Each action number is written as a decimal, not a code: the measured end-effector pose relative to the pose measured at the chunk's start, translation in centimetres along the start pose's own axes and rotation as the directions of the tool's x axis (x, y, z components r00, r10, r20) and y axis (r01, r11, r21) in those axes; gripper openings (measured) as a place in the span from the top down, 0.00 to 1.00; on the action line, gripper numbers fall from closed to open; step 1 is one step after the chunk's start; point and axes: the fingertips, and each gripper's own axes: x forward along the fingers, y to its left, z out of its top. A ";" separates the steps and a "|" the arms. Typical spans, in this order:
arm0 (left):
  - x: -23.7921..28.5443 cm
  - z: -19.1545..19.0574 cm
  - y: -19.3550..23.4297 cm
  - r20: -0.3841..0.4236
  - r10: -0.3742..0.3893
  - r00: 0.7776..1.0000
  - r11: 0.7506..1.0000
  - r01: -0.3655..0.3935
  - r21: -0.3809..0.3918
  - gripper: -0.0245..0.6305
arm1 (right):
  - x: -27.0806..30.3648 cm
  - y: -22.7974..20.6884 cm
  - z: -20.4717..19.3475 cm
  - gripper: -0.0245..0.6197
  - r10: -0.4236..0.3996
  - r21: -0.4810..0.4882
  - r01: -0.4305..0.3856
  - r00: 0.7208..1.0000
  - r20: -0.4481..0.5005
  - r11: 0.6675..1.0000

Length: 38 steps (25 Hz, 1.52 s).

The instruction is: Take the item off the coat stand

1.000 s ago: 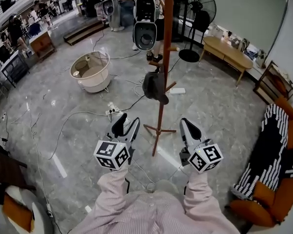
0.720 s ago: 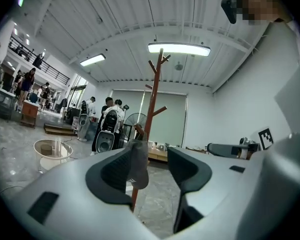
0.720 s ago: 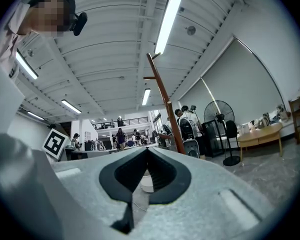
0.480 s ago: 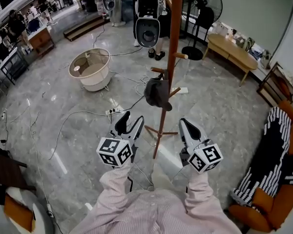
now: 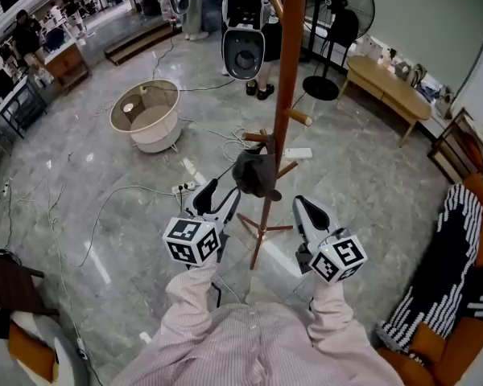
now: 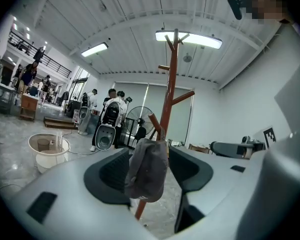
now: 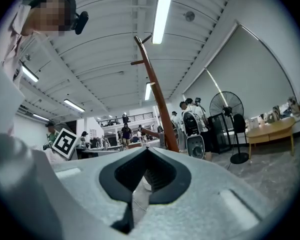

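The left gripper has its jaws wide apart and opening. The dark grey fabric cap hangs between them, and neither pad presses on it. The cap hangs from a low peg of the tall reddish-brown wooden coat stand. The right gripper, on the stand's other side, has its jaws closed together, empty.
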 end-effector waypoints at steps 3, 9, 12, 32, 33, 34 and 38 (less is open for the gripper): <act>2.2 0.0 0.4 -0.015 0.003 1.000 1.000 -0.002 0.004 0.61 | 1.1 -1.4 0.2 0.95 0.012 0.013 -0.012 1.000 0.000 1.000; 6.0 -0.1 1.1 -0.068 -0.018 0.998 0.999 0.021 0.035 0.60 | 3.0 -2.8 0.9 0.95 0.062 0.006 -0.062 0.998 0.008 0.998; 8.0 -0.1 1.6 -0.104 -0.038 0.994 0.997 0.045 0.063 0.60 | 3.4 -3.8 0.6 0.95 0.045 0.027 -0.046 0.999 0.005 0.999; 11.8 -2.1 1.4 -0.244 -0.157 0.957 0.977 0.186 0.103 0.90 | 5.1 -5.1 -0.7 0.95 -0.009 0.077 0.010 1.000 -0.002 0.997; 11.7 -2.0 1.4 -0.244 -0.156 0.957 0.977 0.185 0.104 0.90 | 5.1 -5.1 -0.6 0.95 -0.009 0.077 0.009 1.000 -0.001 0.997; 11.6 -1.9 1.4 -0.243 -0.154 0.958 0.977 0.184 0.107 0.90 | 5.1 -5.1 -0.6 0.95 -0.009 0.077 0.009 1.000 0.001 0.997; 11.0 -1.4 1.9 -0.230 -0.142 0.963 0.978 0.172 0.117 0.90 | 5.1 -4.8 -0.6 0.95 -0.019 0.081 0.019 1.000 0.006 0.997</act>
